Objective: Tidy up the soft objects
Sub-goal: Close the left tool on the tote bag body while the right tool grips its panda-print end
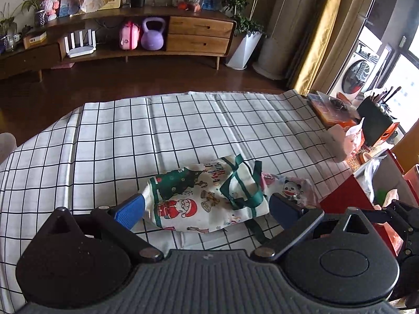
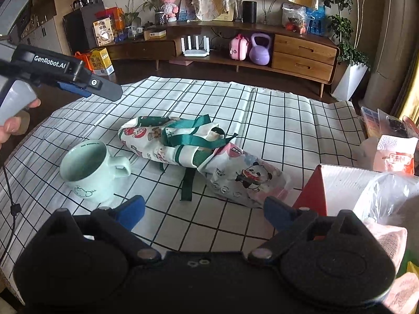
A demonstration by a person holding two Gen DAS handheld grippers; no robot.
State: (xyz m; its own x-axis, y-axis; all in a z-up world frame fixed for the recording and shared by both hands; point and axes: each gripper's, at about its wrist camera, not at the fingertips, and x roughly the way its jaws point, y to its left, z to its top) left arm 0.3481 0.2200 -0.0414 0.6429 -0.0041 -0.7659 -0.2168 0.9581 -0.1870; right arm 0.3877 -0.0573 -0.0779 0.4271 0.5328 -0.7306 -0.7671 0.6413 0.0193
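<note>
The Christmas tote bag point(image 1: 207, 196) is lying mid-desk, its long axis running crosswise between the wide-open left tongs point(image 1: 207, 210), which are nearer; the right tongs point(image 2: 204, 213), also wide and empty, are hovering short of the panda pouch point(image 2: 243, 175) touching it

Home living room, wooden sideboard point(image 2: 262, 44) with drawers, potted plants point(image 2: 340, 26), yellow curtains point(image 1: 322, 39), checked tablecloth point(image 1: 183, 130)

Tablecloth point(image 2: 275, 110): tote bag point(image 2: 157, 136) lying near the centre; snack pouch point(image 2: 243, 175) touching its right end, apparently partly inside its mouth; mug point(image 2: 89, 172) upright, left of bag, towards the near edge; box point(image 2: 340, 183) at right edge.
</note>
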